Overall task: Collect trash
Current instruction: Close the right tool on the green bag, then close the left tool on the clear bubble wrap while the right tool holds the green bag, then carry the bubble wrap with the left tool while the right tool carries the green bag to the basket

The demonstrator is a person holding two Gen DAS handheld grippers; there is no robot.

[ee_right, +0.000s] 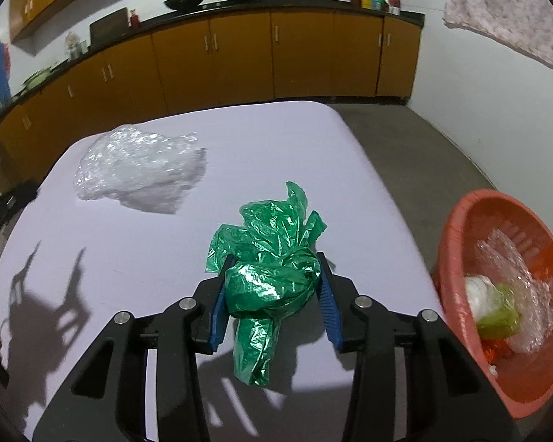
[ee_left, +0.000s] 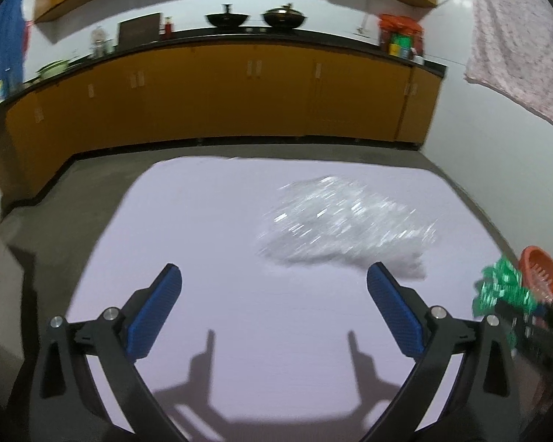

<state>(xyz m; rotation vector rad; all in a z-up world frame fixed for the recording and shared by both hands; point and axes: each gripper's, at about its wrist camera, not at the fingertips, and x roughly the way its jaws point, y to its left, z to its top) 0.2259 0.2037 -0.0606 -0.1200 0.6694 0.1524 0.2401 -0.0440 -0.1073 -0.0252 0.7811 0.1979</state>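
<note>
My right gripper (ee_right: 274,259) is shut on a crumpled green plastic bag (ee_right: 269,276), lifted above the white table (ee_right: 368,191); the bag bulges between the blue pads and hangs below them. A clear crumpled plastic sheet (ee_right: 140,171) lies on the table at the far left. In the left wrist view that clear plastic sheet (ee_left: 346,224) lies just ahead and right of my left gripper (ee_left: 274,276), which is open with nothing between its fingers. The green bag (ee_left: 501,291) shows at the right edge there.
An orange basket (ee_right: 457,228) stands off the table's right edge, holding clear plastic and other scraps; its rim (ee_left: 545,269) shows in the left wrist view too. Yellow kitchen cabinets (ee_right: 239,62) run along the back wall. A cloth (ee_right: 505,11) hangs at upper right.
</note>
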